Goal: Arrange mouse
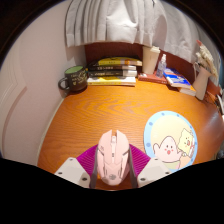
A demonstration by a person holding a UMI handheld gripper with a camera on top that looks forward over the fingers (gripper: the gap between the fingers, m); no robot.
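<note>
Pink plastic, glossy: we are seeing a pale pink computer mouse (113,158) sitting between the two fingers of the gripper (113,172), long axis running forward along them. Magenta pads (88,157) are showing at both flanks of the mouse, close against its sides. We are reading the jaws as closed onto the mouse, both pads appearing to press it, though the contact line itself is not clearly resolved. We cannot tell whether the mouse is lifted or resting on the wooden orange-brown tabletop (100,110).

Just ahead and off to one side, a round pale-blue mouse mat with a cartoon figure (170,138) is lying flat on the wood. We are judging this to be the intended destination, the mouse being held just short of it.

Further out, along the back edge of the desk by the wall, a dark green mug (73,78) is standing beside a stack of books (113,71), with a light-coloured cup (151,59) and some small clutter further along. These are well apart from the mat, so we are expecting the path to it to be free.
</note>
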